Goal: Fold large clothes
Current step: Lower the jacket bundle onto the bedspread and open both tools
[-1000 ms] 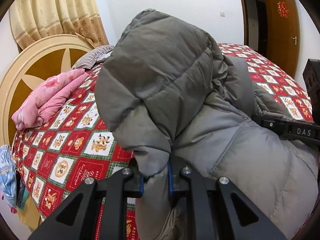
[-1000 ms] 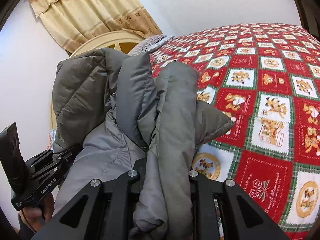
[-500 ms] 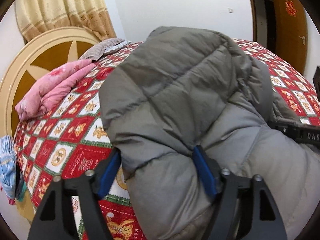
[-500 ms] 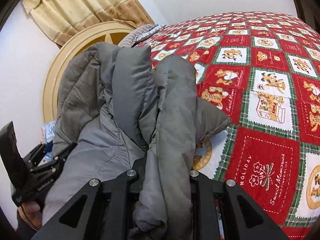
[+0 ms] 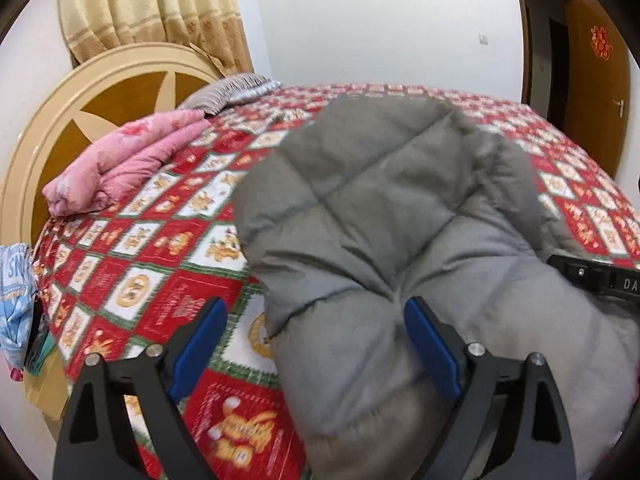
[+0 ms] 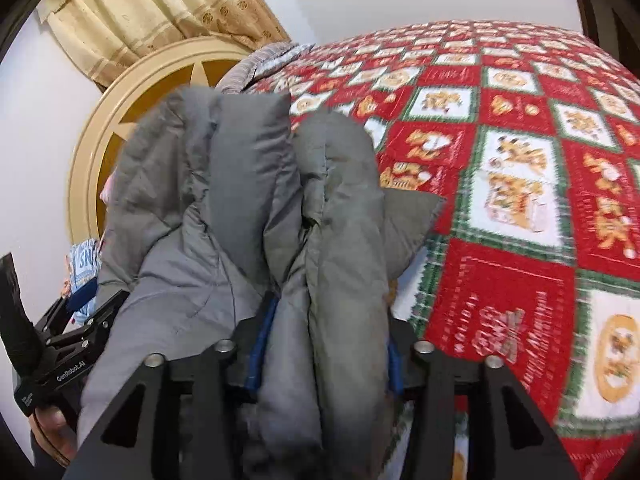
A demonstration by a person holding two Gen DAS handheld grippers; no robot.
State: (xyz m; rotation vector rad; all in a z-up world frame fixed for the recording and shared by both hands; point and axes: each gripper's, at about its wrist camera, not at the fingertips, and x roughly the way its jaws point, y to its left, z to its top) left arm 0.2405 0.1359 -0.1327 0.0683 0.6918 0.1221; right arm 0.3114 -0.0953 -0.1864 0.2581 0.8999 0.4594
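Note:
A grey padded jacket (image 5: 384, 216) lies bunched on the red patterned bedspread (image 5: 160, 264). My left gripper (image 5: 316, 344) is open, its blue pads (image 5: 430, 350) spread wide; the jacket's near edge sits between them, touching the right pad only. In the right wrist view the same jacket (image 6: 248, 216) rises in thick folds, and my right gripper (image 6: 324, 344) is shut on a folded bundle of it. The left gripper also shows at the left edge of the right wrist view (image 6: 60, 344).
A folded pink quilt (image 5: 120, 168) and a striped pillow (image 5: 228, 88) lie near the round headboard (image 5: 52, 128). A blue garment (image 5: 16, 300) hangs off the bed's left corner. A brown door (image 5: 596, 96) stands at the far right. Open bedspread (image 6: 520, 184) stretches right of the jacket.
My left gripper has opened and let go of the jacket fold, which has dropped flatter onto the bed. My right gripper has kept its hold and moved little.

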